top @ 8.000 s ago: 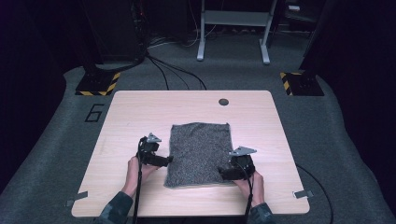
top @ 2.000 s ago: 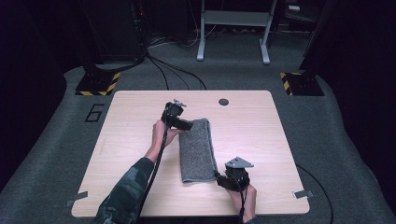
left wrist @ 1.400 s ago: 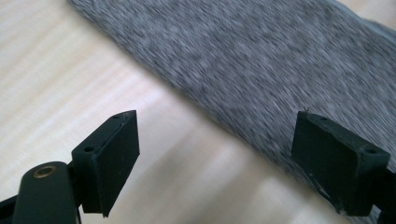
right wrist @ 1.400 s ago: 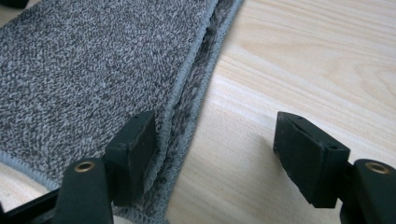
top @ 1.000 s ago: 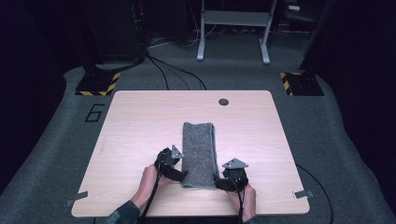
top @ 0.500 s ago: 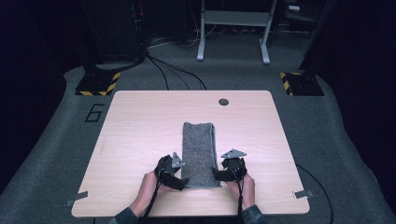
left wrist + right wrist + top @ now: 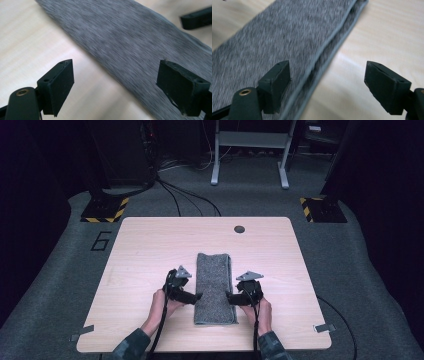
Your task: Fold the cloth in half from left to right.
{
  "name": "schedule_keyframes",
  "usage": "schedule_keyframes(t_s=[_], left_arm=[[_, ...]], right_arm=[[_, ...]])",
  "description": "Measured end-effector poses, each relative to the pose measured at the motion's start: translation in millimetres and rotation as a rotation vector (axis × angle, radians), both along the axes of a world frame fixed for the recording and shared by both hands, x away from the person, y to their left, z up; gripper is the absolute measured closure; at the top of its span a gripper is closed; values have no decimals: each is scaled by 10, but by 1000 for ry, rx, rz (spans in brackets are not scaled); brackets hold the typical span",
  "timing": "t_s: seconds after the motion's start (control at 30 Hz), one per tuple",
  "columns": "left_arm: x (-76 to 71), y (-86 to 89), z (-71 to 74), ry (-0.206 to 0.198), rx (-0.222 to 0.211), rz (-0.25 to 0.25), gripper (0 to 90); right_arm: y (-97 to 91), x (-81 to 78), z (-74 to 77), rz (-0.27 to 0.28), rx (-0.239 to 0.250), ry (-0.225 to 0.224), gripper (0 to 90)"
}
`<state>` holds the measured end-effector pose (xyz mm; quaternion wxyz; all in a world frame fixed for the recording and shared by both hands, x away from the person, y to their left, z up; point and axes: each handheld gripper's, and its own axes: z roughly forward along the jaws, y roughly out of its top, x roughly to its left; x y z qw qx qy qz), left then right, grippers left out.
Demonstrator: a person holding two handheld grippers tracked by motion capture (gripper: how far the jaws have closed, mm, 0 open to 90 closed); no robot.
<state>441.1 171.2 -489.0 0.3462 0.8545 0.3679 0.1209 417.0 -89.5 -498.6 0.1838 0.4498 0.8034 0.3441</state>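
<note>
A grey cloth [image 7: 215, 287], folded into a long narrow strip, lies flat near the middle of the wooden table [image 7: 145, 250]. My left gripper [image 7: 198, 296] sits at the strip's left edge with its jaws wide apart. In the left gripper view the cloth [image 7: 130, 42] runs under the open left gripper [image 7: 117, 75], and nothing is pinched. My right gripper [image 7: 229, 296] is at the strip's right edge. Its jaws have just been opening. In the right gripper view the cloth's layered edge [image 7: 322, 57] lies below the right gripper [image 7: 328, 75], untouched by the pads.
A dark round hole [image 7: 239, 228] marks the table's far side. Yellow-and-black striped bases [image 7: 105, 211] [image 7: 322, 209] stand on the grey carpet beyond, with cables and a metal frame [image 7: 250, 150]. A tip of the right gripper's jaw [image 7: 197, 17] shows in the left gripper view.
The cloth, spread flat at first, is now folded in half lengthwise. Over the last second both hands have shifted a little farther up along the strip's sides; the cloth itself stays still.
</note>
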Motion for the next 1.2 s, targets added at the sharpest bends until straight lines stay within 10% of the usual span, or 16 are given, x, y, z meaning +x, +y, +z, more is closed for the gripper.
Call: schedule_keyframes(t_s=[0.33, 0.8, 0.97, 1.2], left_arm=[[217, -145, -231, 3, 123, 43, 155], [6, -35, -195, 8, 71, -5, 149], [275, -44, -109, -7, 62, 57, 149], [398, -90, -225, 27, 104, 68, 153]], right_arm=[[92, 287, -119, -28, -68, 47, 214], [105, 32, -109, 2, -52, 44, 222], [160, 312, 5, -15, -9, 23, 223], [185, 484, -123, -30, -73, 64, 230]])
